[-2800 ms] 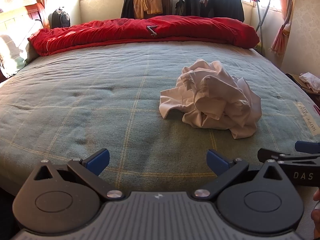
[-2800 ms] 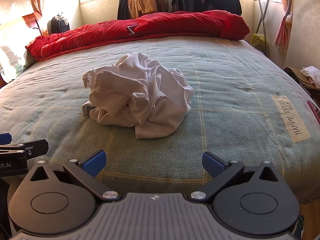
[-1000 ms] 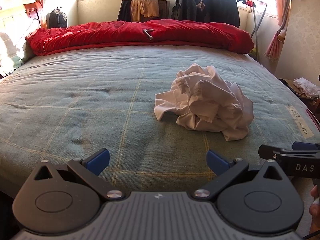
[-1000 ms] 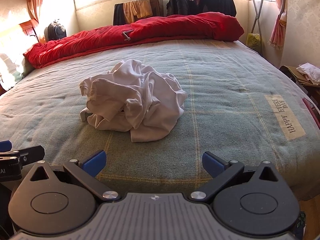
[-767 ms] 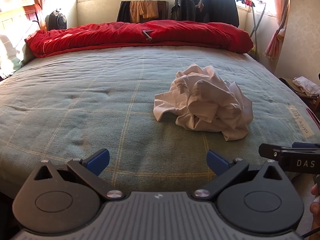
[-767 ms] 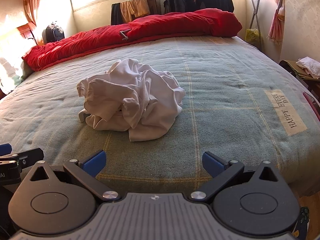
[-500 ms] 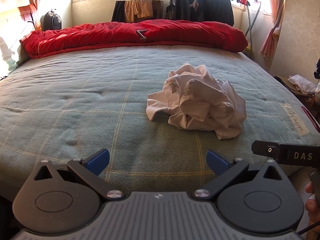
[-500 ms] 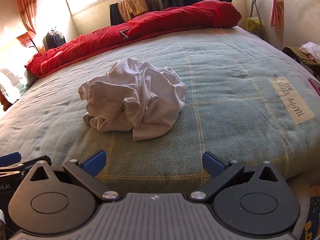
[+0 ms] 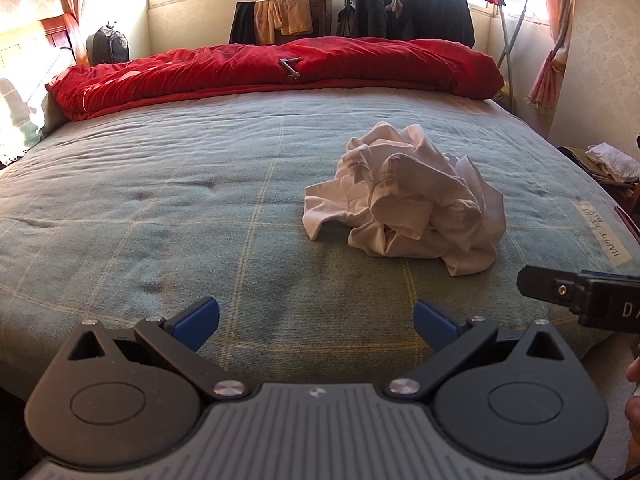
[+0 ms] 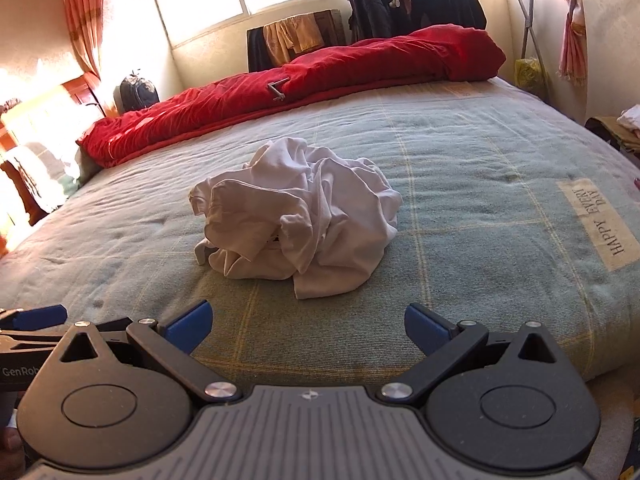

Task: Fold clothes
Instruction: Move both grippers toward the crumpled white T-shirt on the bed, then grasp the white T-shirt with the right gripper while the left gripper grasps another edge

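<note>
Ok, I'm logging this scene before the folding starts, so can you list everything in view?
Garment: one, white, crumpled in a heap on the bed's middle.
Bedspread: one, grey-green check, covering the bed.
Label: one, pale, reading HAPPY EVERY DAY, on the bedspread's right side.
Quilt: one, red, bunched along the far edge.
Backpack: one, dark, far left corner.
Clothes rack: one, dark jackets hanging, by the window.
Curtains: pink, at the window's sides.
Left gripper: blue pads, open, short of the garment.
Right gripper: blue pads, open, short of the garment.
</note>
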A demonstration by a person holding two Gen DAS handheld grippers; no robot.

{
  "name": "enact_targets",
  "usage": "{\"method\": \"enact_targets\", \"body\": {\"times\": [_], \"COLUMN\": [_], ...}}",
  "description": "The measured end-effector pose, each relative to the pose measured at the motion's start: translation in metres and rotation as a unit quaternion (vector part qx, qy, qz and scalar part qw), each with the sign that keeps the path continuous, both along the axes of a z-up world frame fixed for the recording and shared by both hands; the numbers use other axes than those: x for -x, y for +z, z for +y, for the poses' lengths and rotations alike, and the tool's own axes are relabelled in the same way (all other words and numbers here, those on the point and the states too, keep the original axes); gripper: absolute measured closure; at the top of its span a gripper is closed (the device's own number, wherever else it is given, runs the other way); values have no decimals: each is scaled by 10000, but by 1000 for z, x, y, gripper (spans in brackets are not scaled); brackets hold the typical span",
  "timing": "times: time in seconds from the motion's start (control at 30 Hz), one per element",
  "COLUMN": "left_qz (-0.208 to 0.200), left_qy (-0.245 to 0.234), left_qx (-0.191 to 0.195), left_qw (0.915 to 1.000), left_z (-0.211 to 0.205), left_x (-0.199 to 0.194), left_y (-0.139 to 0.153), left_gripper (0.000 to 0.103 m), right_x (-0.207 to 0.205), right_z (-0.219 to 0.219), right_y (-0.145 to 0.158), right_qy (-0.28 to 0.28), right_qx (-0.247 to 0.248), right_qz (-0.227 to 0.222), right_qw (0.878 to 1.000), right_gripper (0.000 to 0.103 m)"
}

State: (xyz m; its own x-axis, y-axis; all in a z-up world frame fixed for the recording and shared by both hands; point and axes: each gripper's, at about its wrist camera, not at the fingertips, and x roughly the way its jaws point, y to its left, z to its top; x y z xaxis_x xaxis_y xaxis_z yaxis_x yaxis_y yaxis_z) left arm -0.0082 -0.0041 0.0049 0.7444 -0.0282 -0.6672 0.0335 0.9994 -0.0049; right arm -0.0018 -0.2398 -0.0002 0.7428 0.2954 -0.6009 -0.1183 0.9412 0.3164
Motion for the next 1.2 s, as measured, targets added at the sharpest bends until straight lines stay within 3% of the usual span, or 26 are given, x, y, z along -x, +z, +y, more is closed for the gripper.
{"method": "enact_targets", "body": {"times": [0.1, 0.23, 0.37, 0.6, 0.8, 0.97, 1.03, 1.2], "left_qz": [-15, -47, -103, -440, -359, -587, -691, -640], "left_qy": [3, -19, -46, -233, -228, -239, -232, -229], "left_qx": [47, 93, 40, 674, 435, 347, 394, 697], "left_qw": [10000, 9999, 9999, 9965, 9981, 9974, 9966, 9953], "left_z": [2, 2, 3, 16, 14, 18, 21, 30], "left_x": [-1, -1, -4, -9, -24, -29, -31, -43], "left_y": [0, -1, -3, -1, -9, -21, -23, -29], "left_gripper": [1, 0, 1, 1, 1, 1, 1, 1], "right_x": [-2, -1, -3, -6, -17, -21, -23, -40], "right_z": [-11, -11, -7, 0, 14, 17, 18, 27], "right_y": [-4, -8, -1, 11, 13, 6, 5, -4], "right_qy": [-82, -8, 182, 513, 661, 1035, 1174, 1423], "right_qx": [-477, -565, -344, 53, 688, 660, 715, 1135], "right_qz": [74, -86, -325, -734, -657, -797, -942, -572], "right_qw": [9988, 9984, 9987, 9960, 9933, 9892, 9860, 9816], "right_gripper": [0, 0, 0, 0, 0, 0, 0, 0]}}
